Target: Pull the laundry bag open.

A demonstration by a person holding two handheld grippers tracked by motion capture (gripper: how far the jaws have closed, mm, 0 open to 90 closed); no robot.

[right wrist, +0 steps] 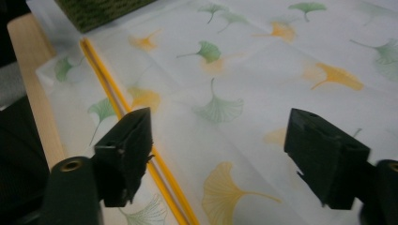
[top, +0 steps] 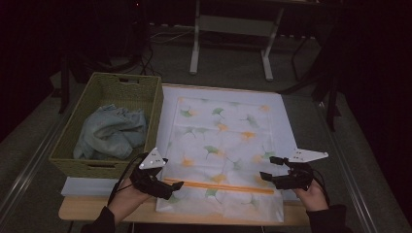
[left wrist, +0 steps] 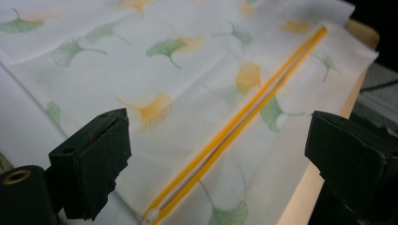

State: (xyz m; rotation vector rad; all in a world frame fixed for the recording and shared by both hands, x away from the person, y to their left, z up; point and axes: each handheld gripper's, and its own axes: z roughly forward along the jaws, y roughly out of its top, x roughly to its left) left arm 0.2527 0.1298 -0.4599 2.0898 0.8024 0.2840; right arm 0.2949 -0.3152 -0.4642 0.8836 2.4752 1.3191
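A white cloth cover printed with green and orange ginkgo leaves (top: 223,145) lies flat on the table, a yellow zipper (top: 218,186) running across its near end. My left gripper (top: 171,186) hovers open at the zipper's left end, where the zipper (left wrist: 225,140) and its white pull (left wrist: 151,216) lie between the jaws. My right gripper (top: 269,170) is open over the cover's right edge; the zipper (right wrist: 126,108) passes under its left jaw. Neither gripper holds anything.
A woven green basket (top: 148,116) with a crumpled light-blue cloth (top: 111,132) stands left of the cover. The wooden table edge (top: 97,209) runs along the front. Table legs (top: 195,43) and cables stand on the dark floor beyond.
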